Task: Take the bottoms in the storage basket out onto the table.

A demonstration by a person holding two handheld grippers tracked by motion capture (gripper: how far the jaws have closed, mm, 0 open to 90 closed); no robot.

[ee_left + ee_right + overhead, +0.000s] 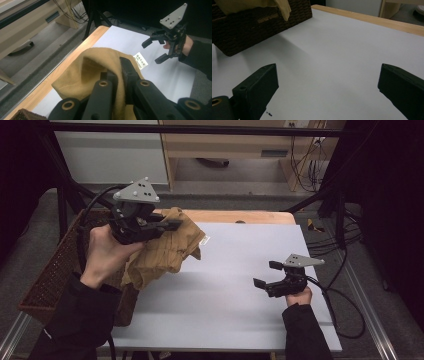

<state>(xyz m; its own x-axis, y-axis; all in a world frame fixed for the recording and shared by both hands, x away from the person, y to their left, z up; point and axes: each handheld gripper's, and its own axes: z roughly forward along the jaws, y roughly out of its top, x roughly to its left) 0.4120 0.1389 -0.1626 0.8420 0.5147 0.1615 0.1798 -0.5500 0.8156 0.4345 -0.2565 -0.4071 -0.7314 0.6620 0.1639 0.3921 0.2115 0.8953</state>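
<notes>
A tan cloth garment (170, 251) hangs bunched over the table's left side, raised off the white sheet. My left gripper (172, 224) is shut on its upper fold; in the left gripper view the black jaws (117, 68) pinch the tan cloth (82, 72), and a white label (140, 60) shows past it. My right gripper (266, 274) hovers low over the sheet at the right, open with nothing between its jaws. The right gripper view has that gripper (328, 75) spread wide over bare white surface. It also appears open in the left gripper view (152, 52).
A dark wicker basket (50, 280) stands at the table's left edge, partly under the cloth; its woven wall (249, 32) is seen with a tan corner (283, 8) hanging over it. A white sheet (225, 292) covers the wooden table (240, 215). Cables trail off the right side.
</notes>
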